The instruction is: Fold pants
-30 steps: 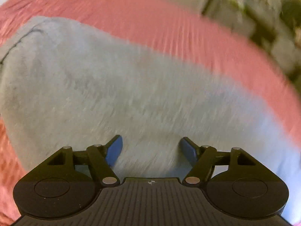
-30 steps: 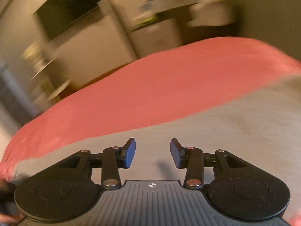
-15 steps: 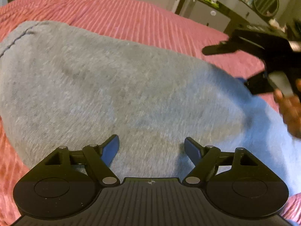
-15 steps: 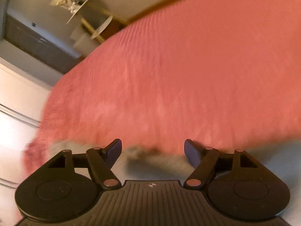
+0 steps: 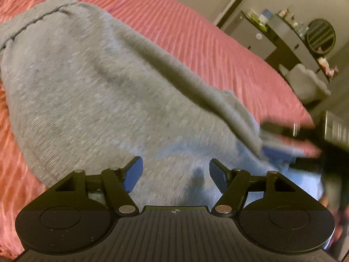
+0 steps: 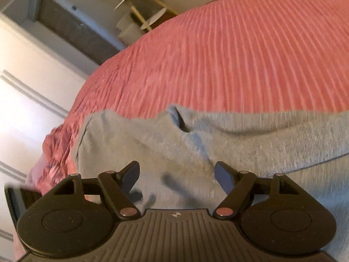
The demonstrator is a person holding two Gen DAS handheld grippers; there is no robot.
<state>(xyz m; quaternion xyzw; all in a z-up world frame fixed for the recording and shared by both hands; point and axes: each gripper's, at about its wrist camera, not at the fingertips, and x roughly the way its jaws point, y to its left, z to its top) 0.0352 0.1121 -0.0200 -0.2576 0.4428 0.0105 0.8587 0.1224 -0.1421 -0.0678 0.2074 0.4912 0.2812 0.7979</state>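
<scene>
Both grippers are empty: the left gripper [image 5: 175, 172] is closing over the pants [image 5: 91, 91] on the bed [image 5: 218, 43], and the right gripper [image 6: 176, 175], widened since a second ago, is lowered toward their edge, likely for the next fold.

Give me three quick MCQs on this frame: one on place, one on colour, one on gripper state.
1. Where do the pants lie?
A. on the bedspread
B. on a chair
C. on the floor

2. What colour is the bedspread?
A. green
B. pink-red
C. white

3. What is between the right gripper fingers?
A. pinched cloth
B. a hanger
C. nothing

Key: 1 A, the grey pants are spread on it; 2 B, ribbed pink-red cover in both views; 3 C, its jaws are opening, the fingers apart above the fabric.
</scene>
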